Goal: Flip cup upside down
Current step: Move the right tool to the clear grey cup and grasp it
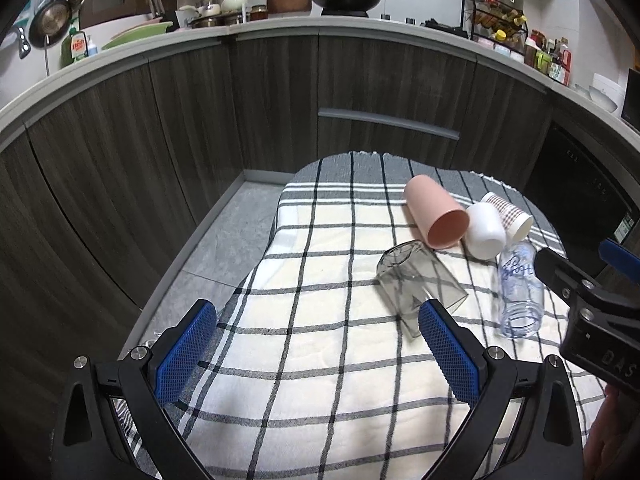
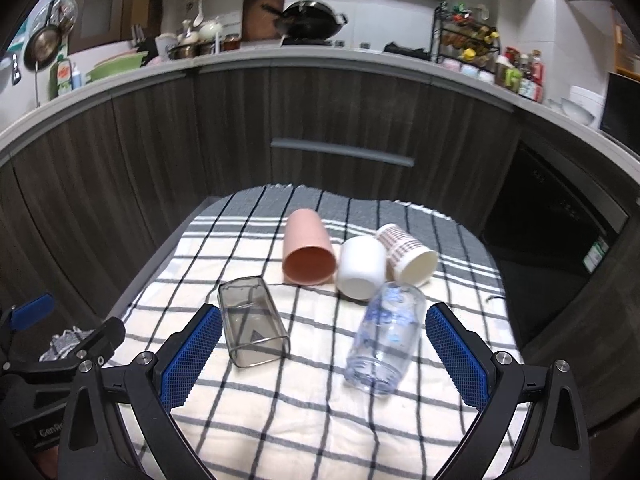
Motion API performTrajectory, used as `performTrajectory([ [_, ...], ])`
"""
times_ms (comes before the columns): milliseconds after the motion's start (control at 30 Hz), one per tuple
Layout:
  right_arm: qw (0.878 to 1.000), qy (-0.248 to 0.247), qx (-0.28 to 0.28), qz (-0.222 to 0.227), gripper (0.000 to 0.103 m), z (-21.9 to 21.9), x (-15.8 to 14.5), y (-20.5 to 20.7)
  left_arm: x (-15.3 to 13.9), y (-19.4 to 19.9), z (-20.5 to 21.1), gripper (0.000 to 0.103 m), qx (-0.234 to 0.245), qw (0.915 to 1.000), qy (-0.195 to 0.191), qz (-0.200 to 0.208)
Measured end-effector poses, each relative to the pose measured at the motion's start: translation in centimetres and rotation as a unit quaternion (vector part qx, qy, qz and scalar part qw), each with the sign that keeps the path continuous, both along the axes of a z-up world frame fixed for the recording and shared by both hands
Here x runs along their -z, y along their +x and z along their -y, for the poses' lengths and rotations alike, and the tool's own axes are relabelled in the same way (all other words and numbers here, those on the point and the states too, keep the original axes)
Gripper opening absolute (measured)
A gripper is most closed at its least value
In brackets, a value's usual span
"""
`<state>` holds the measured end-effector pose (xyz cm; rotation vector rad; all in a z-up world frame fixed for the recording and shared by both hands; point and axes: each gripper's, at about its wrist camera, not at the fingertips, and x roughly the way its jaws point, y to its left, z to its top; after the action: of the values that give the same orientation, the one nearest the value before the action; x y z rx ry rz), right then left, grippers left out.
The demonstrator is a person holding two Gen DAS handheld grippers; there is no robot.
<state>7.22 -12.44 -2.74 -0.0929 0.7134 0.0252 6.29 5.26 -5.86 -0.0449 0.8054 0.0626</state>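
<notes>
Several cups lie on their sides on a checked cloth: a pink cup, a white cup, a patterned paper cup, a smoky square glass and a clear jar with blue print. They also show in the left wrist view: pink cup, white cup, paper cup, smoky glass, clear jar. My left gripper is open and empty, near the smoky glass. My right gripper is open and empty, with the smoky glass and clear jar between its fingers' lines.
The cloth covers a small table in front of dark kitchen cabinets. The right gripper's body shows at the right of the left wrist view. The left gripper's body shows at the left of the right wrist view. Grey floor lies to the left.
</notes>
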Motion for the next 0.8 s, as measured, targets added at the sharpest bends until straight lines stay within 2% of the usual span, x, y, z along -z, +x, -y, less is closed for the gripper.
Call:
performTrajectory([
  [300,0.997,0.000,-0.040,-0.071,0.101,-1.8,3.6,5.0,2.1,2.4,-0.8,0.103,-0.002,0.9994,-0.003,-0.033],
  [500,0.989,0.005,-0.073,-0.130,0.098,-3.5,6.2,8.2,3.8,3.3,-2.3,0.103,-0.019,0.9983,-0.012,-0.055],
  [800,0.974,-0.018,-0.101,-0.199,0.091,-6.2,10.3,11.7,6.0,4.3,-3.8,0.103,-0.041,0.9946,-0.032,-0.090],
])
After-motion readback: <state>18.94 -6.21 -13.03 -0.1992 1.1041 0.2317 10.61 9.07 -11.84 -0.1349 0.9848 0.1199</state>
